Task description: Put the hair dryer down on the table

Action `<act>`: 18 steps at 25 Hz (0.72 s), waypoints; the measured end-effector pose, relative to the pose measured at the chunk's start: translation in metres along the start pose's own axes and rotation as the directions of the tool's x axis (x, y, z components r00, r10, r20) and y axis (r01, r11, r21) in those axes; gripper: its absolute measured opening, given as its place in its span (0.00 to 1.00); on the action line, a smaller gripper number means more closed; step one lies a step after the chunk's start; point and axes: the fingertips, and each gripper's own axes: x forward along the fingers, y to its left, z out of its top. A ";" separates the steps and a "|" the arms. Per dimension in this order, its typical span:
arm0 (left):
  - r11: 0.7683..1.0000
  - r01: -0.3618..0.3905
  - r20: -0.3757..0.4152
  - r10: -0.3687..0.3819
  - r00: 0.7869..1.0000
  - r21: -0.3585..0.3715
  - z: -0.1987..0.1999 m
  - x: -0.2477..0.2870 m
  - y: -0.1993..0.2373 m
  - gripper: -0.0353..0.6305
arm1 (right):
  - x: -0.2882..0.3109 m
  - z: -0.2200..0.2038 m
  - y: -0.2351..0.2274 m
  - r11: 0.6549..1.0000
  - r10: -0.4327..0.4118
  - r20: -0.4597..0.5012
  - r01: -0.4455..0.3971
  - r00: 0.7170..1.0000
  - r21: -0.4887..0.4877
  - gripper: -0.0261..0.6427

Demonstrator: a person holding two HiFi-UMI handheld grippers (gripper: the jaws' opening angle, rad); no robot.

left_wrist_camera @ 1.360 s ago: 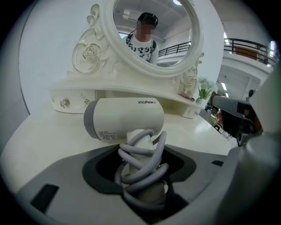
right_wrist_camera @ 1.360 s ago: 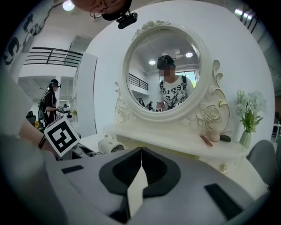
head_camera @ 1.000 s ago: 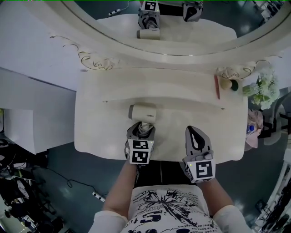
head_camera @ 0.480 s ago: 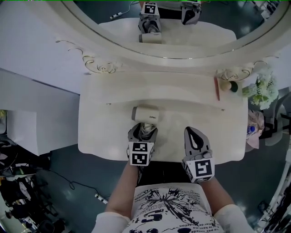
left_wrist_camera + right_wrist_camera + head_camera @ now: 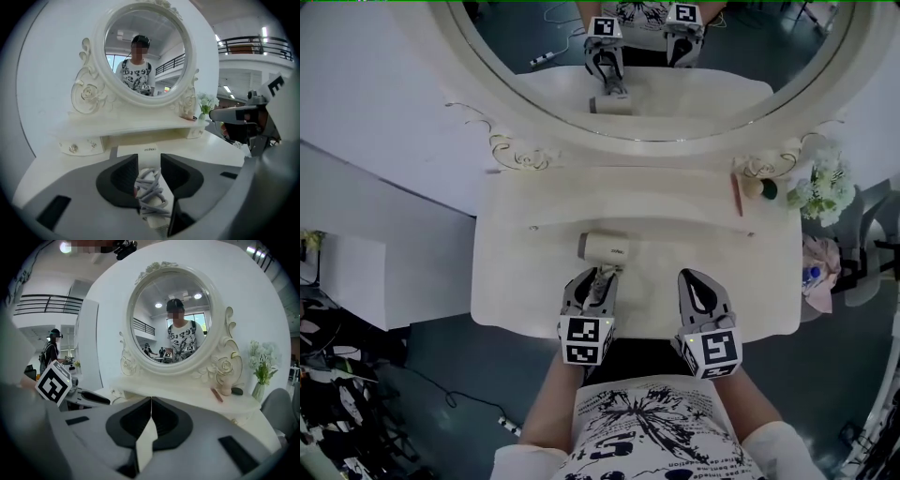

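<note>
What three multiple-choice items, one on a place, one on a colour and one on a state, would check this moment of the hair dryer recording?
1. Where is the hair dryer?
A. on the upper shelf beside the flowers
B. lying on the table top
C. on the floor

2. What colour is its body?
A. black
B. red
C. cream white

3. How do the right gripper's jaws stand?
A. together, with nothing between them
B. wide apart
C. clamped on the hair dryer

Key:
1. B: it lies on the table top, and its cord-wrapped handle shows between the closing jaws of the left gripper.
2. C: the barrel is as pale as the table under it.
3. A: the right gripper view shows the jaws meeting with nothing in them.
</note>
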 end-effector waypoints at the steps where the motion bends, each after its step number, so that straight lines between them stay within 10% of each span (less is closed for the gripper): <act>1: 1.000 -0.003 0.015 0.003 1.000 0.008 0.007 -0.005 0.001 0.28 | -0.002 0.003 0.002 1.000 0.003 0.005 -0.003 1.000 -0.004 0.07; 8: 0.999 -0.027 0.137 0.022 0.990 0.039 0.051 -0.043 -0.002 0.11 | -0.026 0.034 0.008 1.000 0.002 0.064 -0.001 0.998 -0.023 0.07; 18: 0.994 0.007 0.396 -0.052 0.917 0.113 0.151 -0.097 -0.030 0.09 | -0.048 0.079 0.010 0.996 0.010 0.167 0.005 0.986 -0.088 0.06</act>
